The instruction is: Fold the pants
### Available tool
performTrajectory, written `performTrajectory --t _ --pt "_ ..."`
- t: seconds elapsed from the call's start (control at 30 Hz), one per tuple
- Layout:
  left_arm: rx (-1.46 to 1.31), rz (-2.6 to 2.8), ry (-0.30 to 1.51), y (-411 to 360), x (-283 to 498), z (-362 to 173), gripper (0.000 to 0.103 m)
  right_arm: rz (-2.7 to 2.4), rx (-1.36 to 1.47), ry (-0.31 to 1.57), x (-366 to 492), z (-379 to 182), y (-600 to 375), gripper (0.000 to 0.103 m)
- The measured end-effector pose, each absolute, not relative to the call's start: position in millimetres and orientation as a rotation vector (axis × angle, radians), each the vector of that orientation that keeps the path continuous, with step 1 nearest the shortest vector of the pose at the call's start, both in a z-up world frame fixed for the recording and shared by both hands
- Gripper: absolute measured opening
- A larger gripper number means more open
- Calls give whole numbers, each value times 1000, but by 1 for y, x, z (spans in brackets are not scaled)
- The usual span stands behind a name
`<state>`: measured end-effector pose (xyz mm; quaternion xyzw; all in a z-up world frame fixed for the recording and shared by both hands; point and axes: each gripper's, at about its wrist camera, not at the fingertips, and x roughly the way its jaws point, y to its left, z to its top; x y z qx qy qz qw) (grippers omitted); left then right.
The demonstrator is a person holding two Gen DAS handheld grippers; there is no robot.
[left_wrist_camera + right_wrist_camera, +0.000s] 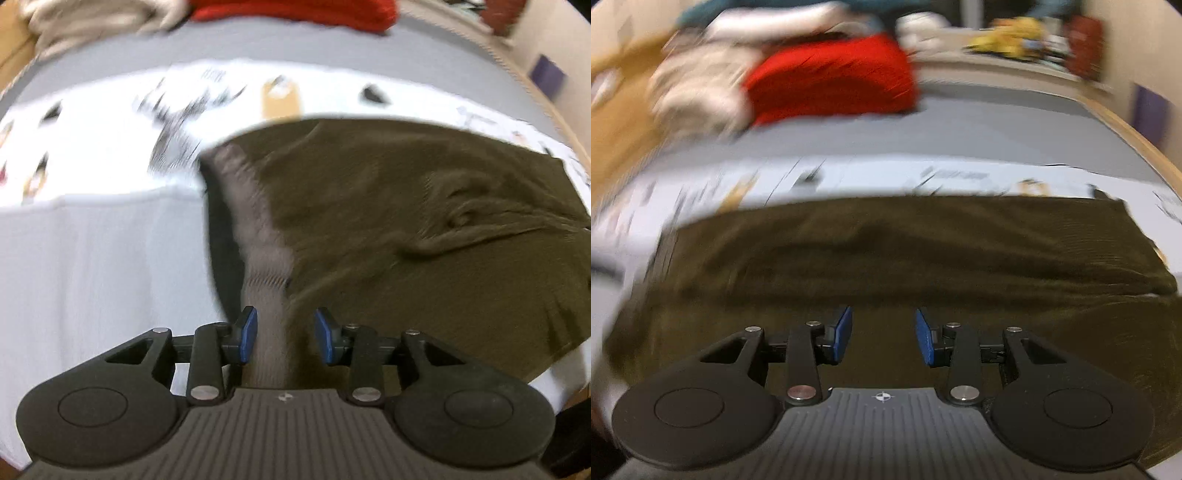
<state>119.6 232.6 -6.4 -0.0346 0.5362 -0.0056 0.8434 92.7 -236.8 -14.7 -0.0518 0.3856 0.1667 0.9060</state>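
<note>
Left wrist view: pants (424, 221) are laid on a white sheet (92, 266), grey waistband (258, 229) running between the parted fingers of the left gripper (284, 334), not pinched. Right gripper (883, 334) is also spread, over olive cloth, nothing held. Long axis is seen running left-right in the right view, waistband end leftward. Judged step: regrasp between folds. Next: both edges to be clamped.

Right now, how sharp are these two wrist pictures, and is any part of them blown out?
Left wrist view: motion blur smears the printed white cloth, which is overexposed; the pants show some creases. Right wrist view: heavier blur, worst on the red fabric; the pants look dark and streaky. Both are fisheye-curved.
</note>
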Motion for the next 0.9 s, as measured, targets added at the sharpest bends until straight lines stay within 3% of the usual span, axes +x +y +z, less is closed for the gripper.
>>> performTrajectory --t 0.07,0.13,0.23,0.33,0.5,0.63,0.7,0.73,0.77,0.8,0.9 --pt "-64 19 1129 244 112 -11 60 405 -187 849 75 -31 -225 40" --pt "-40 50 1145 255 108 -18 74 473 -278 889 59 -50 -211 40" --pt "-50 90 1206 269 106 -32 81 559 -391 925 41 -69 -197 46" --pt "-100 72 1237 276 107 -40 84 611 -456 948 35 -79 -189 57" --pt "-36 28 1279 264 112 -54 84 632 -544 932 28 -89 -180 66" --pt "4 -8 1287 259 114 -61 84 642 -559 920 31 -87 -179 62" --pt "-5 -35 1290 259 115 -62 77 669 -559 922 33 -87 -178 50" --pt "-22 -60 1293 260 115 -61 65 685 -560 922 32 -87 -178 41" --pt "-47 -92 1294 259 116 -62 44 699 -567 918 30 -87 -178 37" --pt "-66 -123 1295 258 116 -61 37 705 -584 904 28 -87 -176 31" --pt "13 -147 1277 247 112 -59 31 717 -611 883 28 -87 -176 15"
